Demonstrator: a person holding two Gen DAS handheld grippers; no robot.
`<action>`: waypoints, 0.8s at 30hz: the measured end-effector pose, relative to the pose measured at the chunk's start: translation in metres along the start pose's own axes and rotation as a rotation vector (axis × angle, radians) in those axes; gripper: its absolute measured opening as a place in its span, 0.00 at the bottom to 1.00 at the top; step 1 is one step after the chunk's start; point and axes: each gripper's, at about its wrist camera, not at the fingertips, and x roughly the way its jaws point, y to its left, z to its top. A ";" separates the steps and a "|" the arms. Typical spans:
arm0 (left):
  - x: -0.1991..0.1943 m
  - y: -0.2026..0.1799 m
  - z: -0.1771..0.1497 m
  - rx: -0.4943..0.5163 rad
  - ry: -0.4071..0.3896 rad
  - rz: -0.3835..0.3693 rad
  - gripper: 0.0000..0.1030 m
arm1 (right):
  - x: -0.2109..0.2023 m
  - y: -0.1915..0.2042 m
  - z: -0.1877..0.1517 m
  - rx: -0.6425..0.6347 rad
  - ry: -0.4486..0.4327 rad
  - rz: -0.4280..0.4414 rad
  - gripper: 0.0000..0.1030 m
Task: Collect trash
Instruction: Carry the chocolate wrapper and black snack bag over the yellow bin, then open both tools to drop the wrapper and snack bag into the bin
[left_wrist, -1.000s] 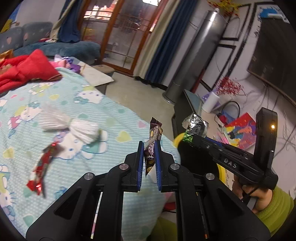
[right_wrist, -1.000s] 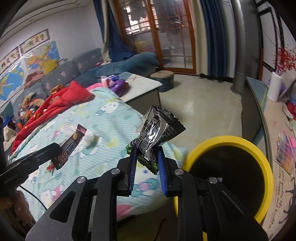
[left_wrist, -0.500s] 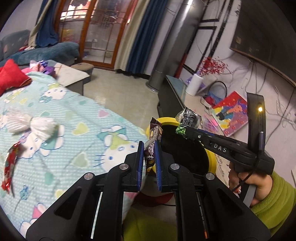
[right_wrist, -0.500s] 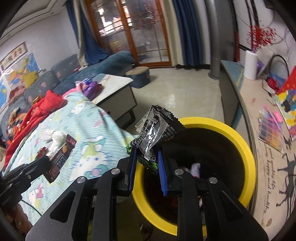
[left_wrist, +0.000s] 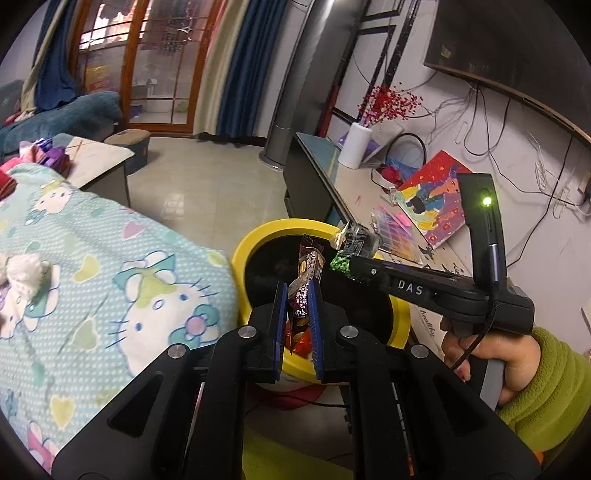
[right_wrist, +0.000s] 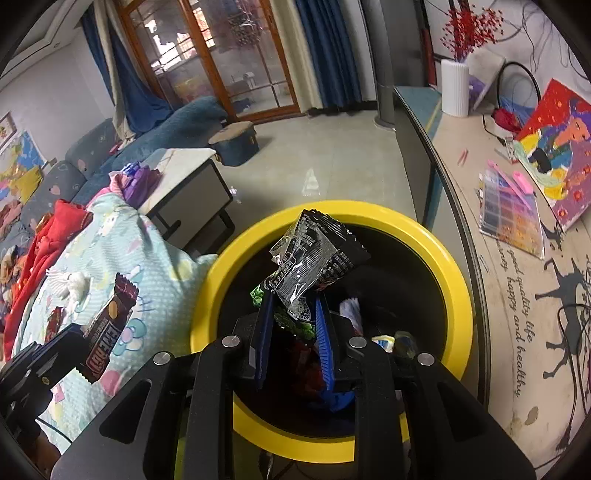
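Here the brown wrapper (left_wrist: 306, 280) stands upright in the left tongs (left_wrist: 298, 295), above the yellow bin (left_wrist: 258, 236).

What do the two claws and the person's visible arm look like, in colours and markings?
Both claws are black plastic with blue ribbed fingers and silver screws. The left claw fills its own view. The right claw carries white "DAS" lettering, an upright black part with a green light, and a thin black cable. The right hand wears a green fleece sleeve.

Each wrist camera looks forward along its own fingers, close above the yellow bin (left_wrist: 258, 236) (right_wrist: 436, 254). Left view faces right across it; right view tilts down into it. Both share bin, blanket (left_wrist: 92, 258) (right_wrist: 110, 251), and sideboard (left_wrist: 332, 173) (right_wrist: 517, 295).
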 end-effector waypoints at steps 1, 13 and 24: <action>0.002 -0.002 0.001 0.003 0.003 -0.003 0.07 | 0.001 -0.003 -0.001 0.006 0.005 -0.001 0.21; 0.038 -0.020 0.005 0.049 0.058 -0.022 0.07 | 0.010 -0.032 0.000 0.055 0.054 -0.006 0.23; 0.066 -0.018 0.006 0.046 0.107 -0.005 0.08 | 0.008 -0.046 0.006 0.116 0.056 0.003 0.30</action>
